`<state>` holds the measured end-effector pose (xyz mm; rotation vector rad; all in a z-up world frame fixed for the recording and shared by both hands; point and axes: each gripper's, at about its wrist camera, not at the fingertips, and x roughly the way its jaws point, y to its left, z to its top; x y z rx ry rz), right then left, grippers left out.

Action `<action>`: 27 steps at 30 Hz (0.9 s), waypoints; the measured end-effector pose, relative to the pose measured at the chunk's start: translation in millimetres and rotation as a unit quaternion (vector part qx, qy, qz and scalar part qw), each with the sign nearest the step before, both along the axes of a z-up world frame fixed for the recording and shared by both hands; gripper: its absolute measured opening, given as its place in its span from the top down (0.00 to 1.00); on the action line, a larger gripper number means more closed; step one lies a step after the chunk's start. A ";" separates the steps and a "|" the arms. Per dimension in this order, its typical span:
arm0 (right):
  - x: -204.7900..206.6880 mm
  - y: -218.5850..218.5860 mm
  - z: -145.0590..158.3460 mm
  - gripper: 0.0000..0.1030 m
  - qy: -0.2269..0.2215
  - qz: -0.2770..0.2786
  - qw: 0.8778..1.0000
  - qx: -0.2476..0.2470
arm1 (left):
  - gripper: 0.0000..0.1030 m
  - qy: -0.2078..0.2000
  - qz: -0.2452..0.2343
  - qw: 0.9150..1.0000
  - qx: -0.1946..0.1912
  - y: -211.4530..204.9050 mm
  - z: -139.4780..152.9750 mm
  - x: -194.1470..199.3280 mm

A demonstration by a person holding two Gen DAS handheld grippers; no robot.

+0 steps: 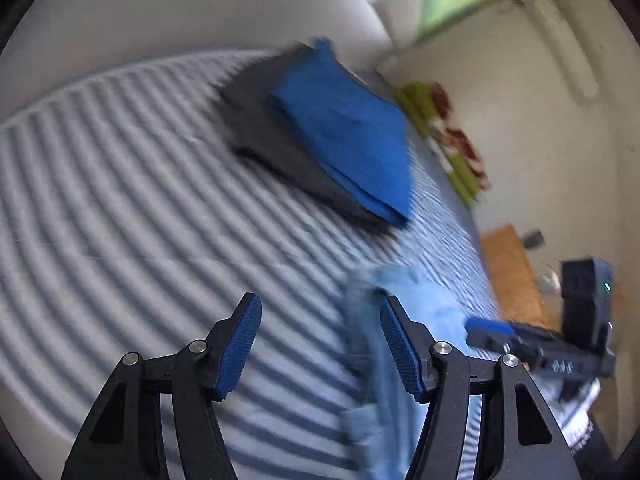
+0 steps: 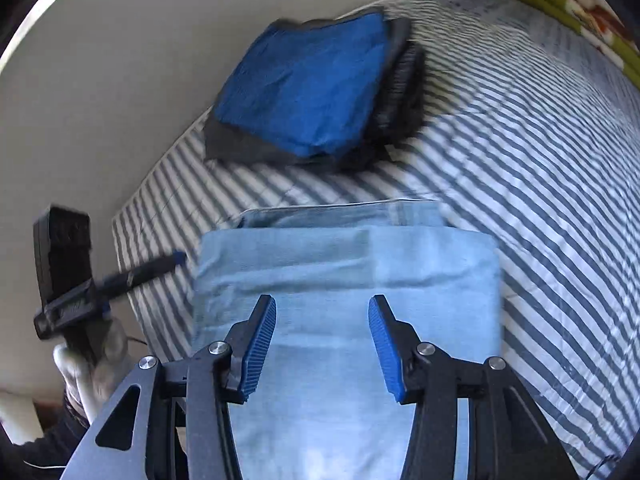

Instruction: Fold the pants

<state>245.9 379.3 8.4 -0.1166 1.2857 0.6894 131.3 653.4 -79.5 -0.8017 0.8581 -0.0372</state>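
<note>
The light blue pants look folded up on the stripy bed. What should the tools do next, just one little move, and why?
Probably bring the right tool down and close it on the near edge of the light blue pants. Both tools stand open and empty, the left tool off beside the pants. The pants lie folded on the striped bed, apart from the stack of folded clothes, where they likely belong.

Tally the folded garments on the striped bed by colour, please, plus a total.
Light blue: 1, the light blue pants, folded nearest the camera.
Bright blue: 1, the bright blue garment on top of the far stack.
Dark grey: at least 1, the dark grey layer beneath it; layers are blurred.
Total: 3 at least.
</note>
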 end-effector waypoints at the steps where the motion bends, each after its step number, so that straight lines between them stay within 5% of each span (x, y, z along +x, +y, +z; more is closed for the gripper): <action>1: -4.8 18.1 -1.7 0.56 -0.008 0.009 1.000 -0.021 | 0.37 0.001 0.016 1.000 0.005 12.6 -0.4 -8.1; 5: -15.7 77.7 -19.2 0.53 -0.002 0.022 0.996 -0.092 | 0.37 0.005 0.021 0.998 0.054 29.9 3.7 -28.9; 11: -29.8 149.8 -51.4 0.35 -0.036 0.045 0.970 -0.235 | 0.37 -0.003 0.033 0.999 0.038 52.9 6.6 -46.5; 15: -18.0 160.7 -66.3 0.35 -0.056 0.031 0.954 -0.293 | 0.37 -0.008 0.036 0.999 0.036 48.0 6.9 -45.9; 18: -2.7 149.5 -83.7 0.50 -0.028 0.018 0.950 -0.310 | 0.37 -0.008 0.027 0.999 0.028 43.1 4.8 -44.7; 22: -4.7 123.1 -59.3 0.72 -0.029 0.003 0.968 -0.251 | 0.37 -0.012 0.013 1.000 0.025 35.8 5.3 -41.9; 27: -6.3 67.8 -17.3 0.77 -0.021 -0.062 0.991 -0.119 | 0.37 -0.017 0.002 1.000 0.015 30.7 4.4 -38.1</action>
